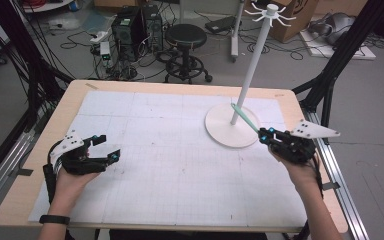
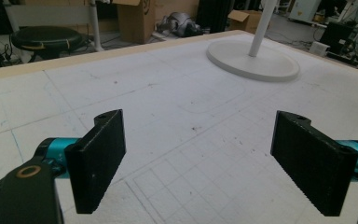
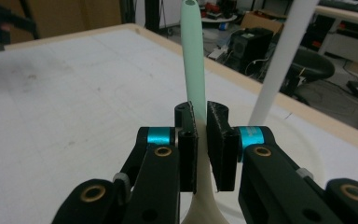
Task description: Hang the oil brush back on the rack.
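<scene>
matt plastic spatula (image 3: 192, 56), wooden table (image 1: 40, 145)

A black stool (image 1: 185, 36) and computer towers (image 1: 136, 25) stand on the cable-strewn grey floor (image 1: 40, 60) beyond the table (image 1: 25, 165).

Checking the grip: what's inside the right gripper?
The right gripper is shut on a pale green and cream utensil; its handle sticks out past the pads. Its wider cream end runs out of frame below, so its shape can't be told.

The utensil's (image 3: 192, 65) wide cream end runs off the bottom edge in the right gripper view, so its kind cannot be told; the stand's (image 3: 279, 65) top is cut off there; its hooks (image 1: 270, 11) look too small to count.
</scene>
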Demonstrator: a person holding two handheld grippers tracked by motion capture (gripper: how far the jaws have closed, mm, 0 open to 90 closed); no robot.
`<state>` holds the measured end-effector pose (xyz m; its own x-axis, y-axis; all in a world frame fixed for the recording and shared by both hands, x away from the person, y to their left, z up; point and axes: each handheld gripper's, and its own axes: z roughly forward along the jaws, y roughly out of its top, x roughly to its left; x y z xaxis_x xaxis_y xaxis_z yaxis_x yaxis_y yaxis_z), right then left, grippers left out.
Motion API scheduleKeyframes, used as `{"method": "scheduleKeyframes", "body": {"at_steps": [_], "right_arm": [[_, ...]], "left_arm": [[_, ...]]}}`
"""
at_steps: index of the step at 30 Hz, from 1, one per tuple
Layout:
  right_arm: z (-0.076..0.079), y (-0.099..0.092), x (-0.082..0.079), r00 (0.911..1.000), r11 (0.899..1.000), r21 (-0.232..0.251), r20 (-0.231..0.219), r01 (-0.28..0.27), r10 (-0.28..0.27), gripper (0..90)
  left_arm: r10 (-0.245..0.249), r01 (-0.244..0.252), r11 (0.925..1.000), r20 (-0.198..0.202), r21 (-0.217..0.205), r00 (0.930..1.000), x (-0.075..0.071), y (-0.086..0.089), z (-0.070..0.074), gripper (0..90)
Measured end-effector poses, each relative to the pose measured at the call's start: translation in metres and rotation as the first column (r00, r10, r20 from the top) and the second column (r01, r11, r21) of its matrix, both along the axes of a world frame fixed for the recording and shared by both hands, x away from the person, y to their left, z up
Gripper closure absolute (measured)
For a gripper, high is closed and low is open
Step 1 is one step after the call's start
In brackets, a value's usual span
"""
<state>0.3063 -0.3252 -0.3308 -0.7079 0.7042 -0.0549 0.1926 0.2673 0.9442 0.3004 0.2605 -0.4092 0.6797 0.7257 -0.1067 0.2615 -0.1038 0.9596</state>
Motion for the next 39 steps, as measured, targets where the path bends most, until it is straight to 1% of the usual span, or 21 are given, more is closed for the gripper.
{"method": "scheduleKeyframes", "body": {"at_steps": [1,2,3,4,5,6,7,10,11,13,15,16,17,18,19,20,21,22,24,29,39], "right_arm": [[0.011,-0.005,0.000,0.9998,1.000,0.016,0.015,0.012,-0.013,83.2],[0.011,-0.005,0.000,0.9998,1.000,0.016,0.015,0.012,-0.013,83.2],[0.025,-0.012,0.001,0.9989,0.999,0.026,0.037,0.030,-0.030,83.2],[0.025,-0.012,0.001,0.9989,0.999,0.026,0.037,0.030,-0.030,83.2],[0.036,-0.017,0.001,0.9972,0.999,0.027,0.058,0.045,-0.047,83.2],[0.036,-0.017,0.001,0.9972,0.999,0.027,0.058,0.045,-0.047,83.2],[0.045,-0.022,0.000,0.9959,0.998,0.040,0.069,0.056,-0.059,83.2],[0.053,-0.025,0.000,0.9944,0.997,0.046,0.080,0.065,-0.069,83.2],[0.062,-0.030,0.001,0.9915,0.995,0.062,0.098,0.080,-0.086,83.2],[0.064,-0.031,0.001,0.9913,0.994,0.069,0.100,0.080,-0.086,83.2],[0.079,-0.038,0.003,0.9876,0.991,0.101,0.118,0.092,-0.103,83.2],[0.079,-0.038,0.003,0.9876,0.991,0.101,0.118,0.092,-0.103,83.2],[0.087,-0.043,0.003,0.9853,0.988,0.114,0.126,0.102,-0.116,83.2],[0.087,-0.043,0.003,0.9853,0.988,0.114,0.126,0.102,-0.116,83.2],[0.095,-0.047,0.004,0.9825,0.986,0.126,0.137,0.109,-0.126,83.2],[0.095,-0.047,0.004,0.9825,0.986,0.126,0.137,0.109,-0.126,83.2],[0.102,-0.051,0.004,0.9810,0.984,0.138,0.141,0.114,-0.134,83.2],[0.102,-0.051,0.004,0.9810,0.984,0.138,0.141,0.114,-0.134,83.2],[0.112,-0.055,0.004,0.9780,0.981,0.148,0.149,0.124,-0.146,83.2],[0.127,-0.058,0.004,0.9754,0.981,0.147,0.161,0.127,-0.151,83.2],[0.149,-0.060,0.006,0.9703,0.980,0.139,0.177,0.142,-0.165,83.2]], "left_arm": [[-0.001,0.001,1.0000,-0.001,0.000,1.0000,0.000,0.000,0.000,18.5],[0.000,0.000,1.0000,-0.003,-0.001,1.0000,0.000,0.000,0.000,18.5],[0.000,0.000,1.0000,-0.003,0.001,1.0000,0.000,0.000,0.000,18.5],[0.000,0.000,1.0000,-0.003,0.001,1.0000,0.000,0.000,0.000,18.5],[-0.002,0.002,1.0000,-0.002,0.000,1.0000,0.000,0.000,0.000,18.5],[-0.002,0.002,1.0000,-0.002,0.000,1.0000,0.000,0.000,0.000,18.5],[-0.002,0.002,1.0000,-0.003,0.001,1.0000,0.000,0.000,0.000,18.5],[-0.004,0.004,1.0000,-0.008,0.000,1.0000,0.000,-0.001,0.000,18.5],[-0.007,0.007,1.0000,-0.008,0.001,0.9999,0.000,-0.001,0.000,18.5],[-0.006,0.006,1.0000,-0.006,-0.001,1.0000,0.000,0.000,0.000,18.5],[-0.003,0.003,1.0000,-0.007,-0.002,1.0000,0.000,0.000,0.000,18.5],[-0.003,0.003,1.0000,-0.008,-0.002,1.0000,0.000,0.000,0.000,18.5],[-0.005,0.005,1.0000,-0.009,-0.002,1.0000,0.000,0.000,-0.001,18.5],[-0.005,0.005,1.0000,-0.009,-0.002,1.0000,0.000,0.000,-0.001,18.5],[-0.007,0.007,1.0000,-0.010,-0.001,0.9999,0.001,0.000,-0.001,18.5],[-0.007,0.007,1.0000,-0.010,-0.001,0.9999,0.001,0.000,-0.001,18.5],[-0.007,0.007,1.0000,-0.011,-0.001,0.9999,0.001,-0.001,-0.001,18.5],[-0.009,0.009,1.0000,-0.011,0.001,0.9999,0.001,-0.001,-0.001,18.5],[-0.008,0.008,1.0000,-0.010,0.001,0.9999,0.001,-0.001,-0.001,18.5],[-0.006,0.006,1.0000,-0.011,-0.006,0.9999,0.000,0.000,-0.001,18.5],[-0.007,0.007,1.0000,-0.008,-0.001,0.9999,0.001,0.000,0.000,18.5]]}}
